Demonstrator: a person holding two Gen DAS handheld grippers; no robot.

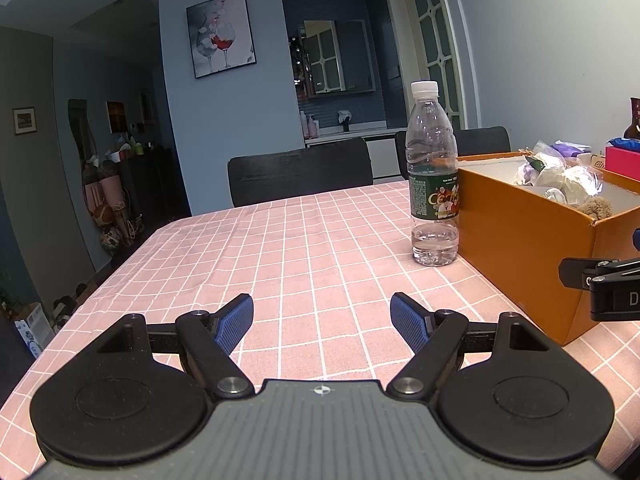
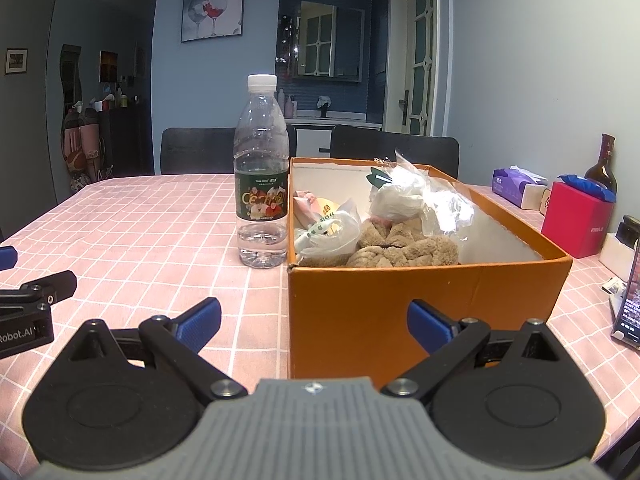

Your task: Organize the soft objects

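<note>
In the centre right of the right wrist view, an orange box [image 2: 400, 308] stands open on the counter [image 2: 160, 220], which wears a pink checked cloth. The soft things lie inside it: a tan plush toy [image 2: 400, 246] against the near wall, a white plastic bag [image 2: 328, 232] to its left, and a clear crinkled bag [image 2: 416, 196] piled behind and above them. In the left wrist view the same box [image 1: 520, 248] sits at the right of the frame, with the bags [image 1: 560, 176] and a bit of the plush [image 1: 600, 207] showing over its rim.

Just beside the box's left wall, close to touching it, a clear water bottle [image 2: 262, 184] stands upright with a white cap, a green label and a little water at the bottom; it is at the centre right of the left wrist view [image 1: 434, 184].

The right gripper [image 2: 314, 324] is at the lower middle of its frame, its blue fingers [image 2: 200, 322] spread wide with nothing between them, the right finger in front of the box's near wall. The left gripper [image 1: 322, 322] also has its fingers [image 1: 234, 322] spread wide and empty over bare cloth, well short of the bottle.

At the far right of the right wrist view stand a red box [image 2: 576, 220], a purple tissue pack [image 2: 516, 184] and a dark bottle [image 2: 602, 168]. Black chairs [image 2: 200, 152] line the far edge of the counter.
</note>
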